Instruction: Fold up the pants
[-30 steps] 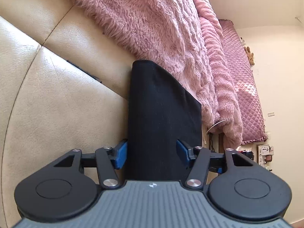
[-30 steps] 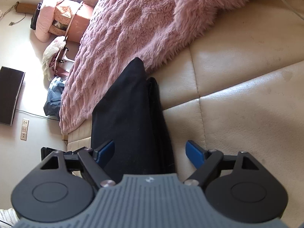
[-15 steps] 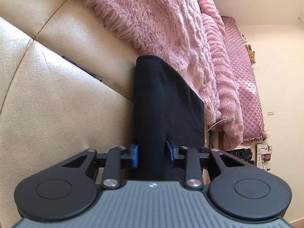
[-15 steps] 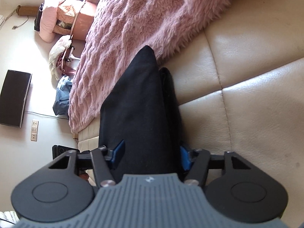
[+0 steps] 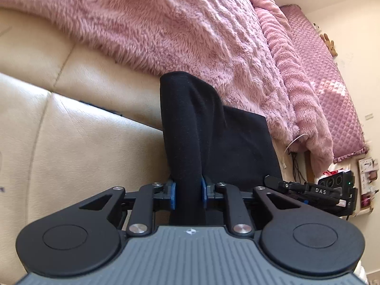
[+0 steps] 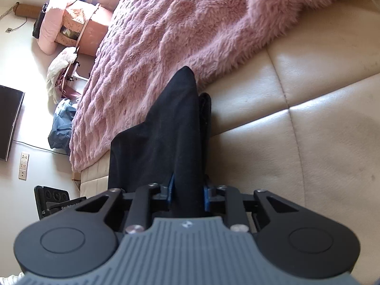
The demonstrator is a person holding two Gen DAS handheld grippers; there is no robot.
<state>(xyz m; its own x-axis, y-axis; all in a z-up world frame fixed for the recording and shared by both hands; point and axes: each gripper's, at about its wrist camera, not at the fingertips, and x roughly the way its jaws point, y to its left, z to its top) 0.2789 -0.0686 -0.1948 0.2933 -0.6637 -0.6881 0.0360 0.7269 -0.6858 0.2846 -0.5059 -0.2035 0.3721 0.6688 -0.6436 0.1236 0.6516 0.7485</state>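
Observation:
The black pants point(image 5: 213, 133) lie folded on a cream leather sofa point(image 5: 78, 147), their far end against a pink fluffy blanket. My left gripper point(image 5: 188, 194) is shut on the near edge of the pants, the cloth bunched between its blue pads. In the right wrist view the pants point(image 6: 163, 137) run away from me, and my right gripper point(image 6: 187, 196) is shut on their near edge as well. The right gripper's body shows in the left wrist view point(image 5: 308, 191) beside the pants.
A pink fluffy blanket point(image 5: 180, 28) covers the sofa behind the pants; it also shows in the right wrist view point(image 6: 171, 35). A pink quilted bed point(image 5: 332, 76), cables and a black device point(image 5: 337, 182) are at the right. A TV point(image 6: 9, 123), bags and a wall socket point(image 6: 23, 166) lie left.
Both grippers went from open around the pants' near edge to shut on it. The cloth now bunches between the pads and the edge has lifted a little.

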